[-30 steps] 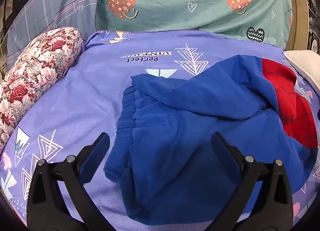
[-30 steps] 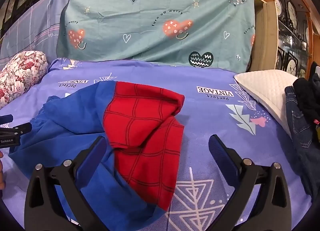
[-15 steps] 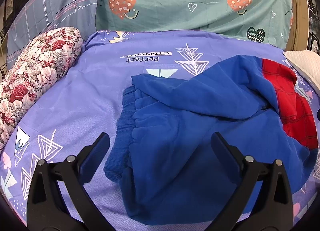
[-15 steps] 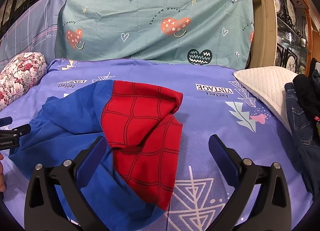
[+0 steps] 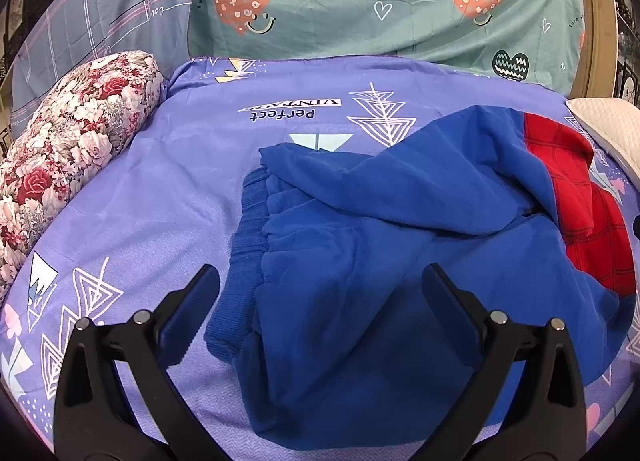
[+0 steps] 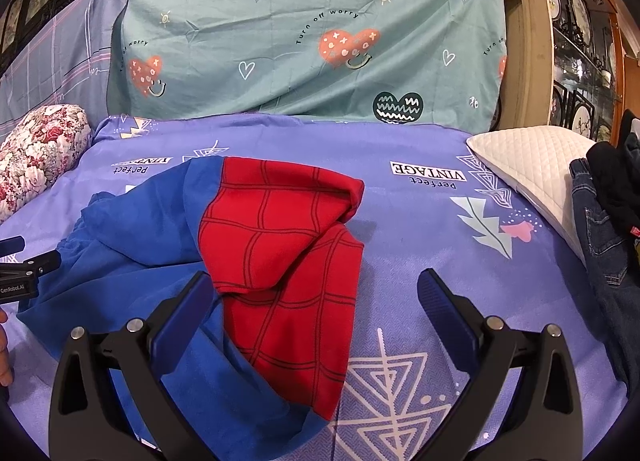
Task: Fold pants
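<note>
My left gripper [image 5: 320, 293] has its jaws spread wide, nothing between them, hovering over the near part of the pants [image 5: 380, 261]. Right gripper [image 6: 316, 297] same: jaws wide apart, empty, above the red leg ends.

Pants are blue fleece w/ red lower legs [image 6: 288, 253] carrying a dark grid pattern. They lie crumpled on the purple bedsheet [image 5: 160, 201], not flat. In the left wrist view the ribbed waistband [image 5: 248, 245] sits on the left, gathered fabric just beside it, body of the pants spreading near and right. One leg is thrown across the top, running from near the waistband toward the far right, where blue changes to red. From the right wrist view the red sections are bunched and doubled over each other, upper one folded over the lower, blue cloth poking out beneath on the near side.

Sheet has white triangle prints & "Perfect Vintage" text. Floral bolster [image 5: 68, 149] on the far left, touching the sheet edge. Teal heart-print cloth [image 6: 304, 41] hangs at the far side. White quilted pillow [image 6: 532, 165] on the right, w/ denim jeans [image 6: 600, 245] just beside it at the right edge.
</note>
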The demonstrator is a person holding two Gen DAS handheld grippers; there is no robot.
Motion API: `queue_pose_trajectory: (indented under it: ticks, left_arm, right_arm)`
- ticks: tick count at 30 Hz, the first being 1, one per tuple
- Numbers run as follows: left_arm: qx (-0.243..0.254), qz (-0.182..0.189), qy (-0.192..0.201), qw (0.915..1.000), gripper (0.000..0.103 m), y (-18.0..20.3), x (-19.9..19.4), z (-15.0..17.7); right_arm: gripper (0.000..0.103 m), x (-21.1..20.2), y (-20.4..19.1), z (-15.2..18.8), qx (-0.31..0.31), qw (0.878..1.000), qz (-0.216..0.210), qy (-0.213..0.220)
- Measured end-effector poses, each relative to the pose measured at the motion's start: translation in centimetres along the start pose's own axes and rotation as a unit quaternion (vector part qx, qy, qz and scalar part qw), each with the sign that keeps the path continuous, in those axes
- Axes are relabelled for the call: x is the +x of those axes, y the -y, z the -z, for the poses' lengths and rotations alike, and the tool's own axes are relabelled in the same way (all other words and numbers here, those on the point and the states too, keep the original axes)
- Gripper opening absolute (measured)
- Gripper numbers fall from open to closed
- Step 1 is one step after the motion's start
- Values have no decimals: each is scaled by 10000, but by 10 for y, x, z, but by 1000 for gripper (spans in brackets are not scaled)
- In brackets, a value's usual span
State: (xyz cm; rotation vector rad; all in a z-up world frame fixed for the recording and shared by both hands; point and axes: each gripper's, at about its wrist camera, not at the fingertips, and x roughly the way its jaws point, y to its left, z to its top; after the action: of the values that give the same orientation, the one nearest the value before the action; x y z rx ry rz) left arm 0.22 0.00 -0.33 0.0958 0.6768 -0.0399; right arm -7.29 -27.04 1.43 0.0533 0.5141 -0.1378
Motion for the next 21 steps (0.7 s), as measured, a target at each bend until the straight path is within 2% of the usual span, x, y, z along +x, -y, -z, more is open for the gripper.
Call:
queue_pose_trajectory:
  ticks: [21]
  left_arm:
    - [-24,-13,11,10000,101,-1,0,0]
  right_arm:
    - [102,0,0,0,5,10000,0,3]
